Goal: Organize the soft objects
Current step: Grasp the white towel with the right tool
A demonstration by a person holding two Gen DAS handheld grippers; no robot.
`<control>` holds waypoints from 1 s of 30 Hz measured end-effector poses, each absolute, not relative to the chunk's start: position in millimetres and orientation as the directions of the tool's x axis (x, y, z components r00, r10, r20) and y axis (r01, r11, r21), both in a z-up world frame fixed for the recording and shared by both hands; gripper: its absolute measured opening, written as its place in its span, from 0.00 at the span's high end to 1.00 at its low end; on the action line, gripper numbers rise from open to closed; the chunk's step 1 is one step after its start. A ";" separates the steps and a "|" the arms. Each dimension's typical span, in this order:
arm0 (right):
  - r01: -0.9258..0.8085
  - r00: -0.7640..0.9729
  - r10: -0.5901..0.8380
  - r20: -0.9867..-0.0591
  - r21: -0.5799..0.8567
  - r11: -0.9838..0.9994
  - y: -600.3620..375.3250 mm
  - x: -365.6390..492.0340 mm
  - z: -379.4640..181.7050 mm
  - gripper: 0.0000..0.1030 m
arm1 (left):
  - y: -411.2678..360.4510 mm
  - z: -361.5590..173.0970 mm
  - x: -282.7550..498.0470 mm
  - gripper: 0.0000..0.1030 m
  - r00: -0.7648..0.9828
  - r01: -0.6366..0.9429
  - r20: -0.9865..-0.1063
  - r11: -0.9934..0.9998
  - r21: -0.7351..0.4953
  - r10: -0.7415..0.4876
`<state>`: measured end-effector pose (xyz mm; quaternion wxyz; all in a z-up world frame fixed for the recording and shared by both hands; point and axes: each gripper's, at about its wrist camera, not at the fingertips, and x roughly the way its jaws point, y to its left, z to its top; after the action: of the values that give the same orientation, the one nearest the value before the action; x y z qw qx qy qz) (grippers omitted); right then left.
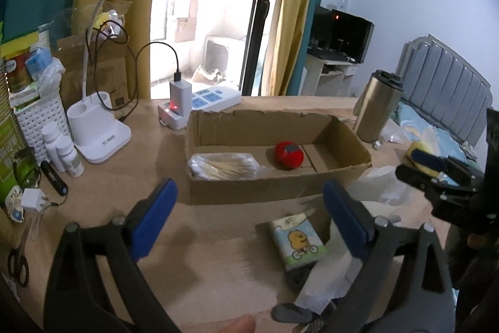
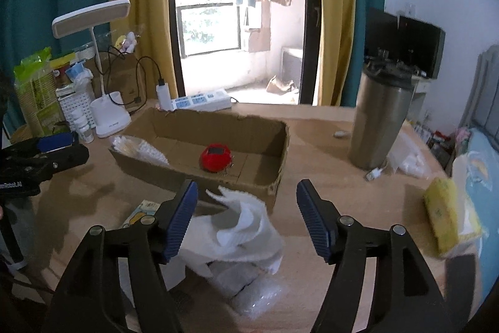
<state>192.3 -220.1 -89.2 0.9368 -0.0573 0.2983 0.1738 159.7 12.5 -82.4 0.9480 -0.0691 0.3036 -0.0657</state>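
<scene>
White crumpled cloth [image 2: 246, 227] peaks toward the cardboard box [image 2: 274, 186]; both grippers' fingers [image 2: 184, 217] spread, empty.

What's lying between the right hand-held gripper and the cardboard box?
A crumpled white towel lies between the right hand-held gripper and the cardboard box, seen in the right wrist view.

left gripper [image 1: 249, 217] | right gripper [image 2: 247, 217] | black arms, ribbed blue jaws, silver pivot screws
</scene>
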 end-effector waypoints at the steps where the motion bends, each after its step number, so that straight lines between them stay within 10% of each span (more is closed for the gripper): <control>1: -0.360 0.755 0.292 -0.587 0.001 0.933 -220.1 192.5 -92.2 0.31 | 12.6 -82.6 158.5 0.07 0.808 0.081 -0.566 0.982 -0.172 -0.165; 14: -0.399 0.674 0.317 -0.667 0.031 0.916 -213.8 198.0 -126.2 0.32 | 5.6 -84.6 147.9 0.06 0.808 0.077 -0.565 0.980 -0.182 -0.168; 16: -0.409 0.667 0.322 -0.672 0.030 0.912 -214.0 198.6 -130.8 0.47 | 3.5 -83.5 148.2 0.06 0.809 0.075 -0.564 0.981 -0.181 -0.166; 18: -0.417 0.664 0.316 -0.677 0.016 0.909 -213.5 198.6 -133.8 0.88 | 1.7 -82.6 148.8 0.06 0.811 0.074 -0.562 0.981 -0.177 -0.163; 30: -0.367 0.764 0.328 -0.557 0.044 0.929 -262.0 186.0 -105.7 0.92 | -46.8 -89.0 156.9 0.06 0.768 0.155 -0.609 0.980 -0.123 -0.198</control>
<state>186.0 -262.0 -105.7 0.9384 -0.0339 0.2899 0.1850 156.9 -46.8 -89.0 0.9395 -0.0328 0.3276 -0.0941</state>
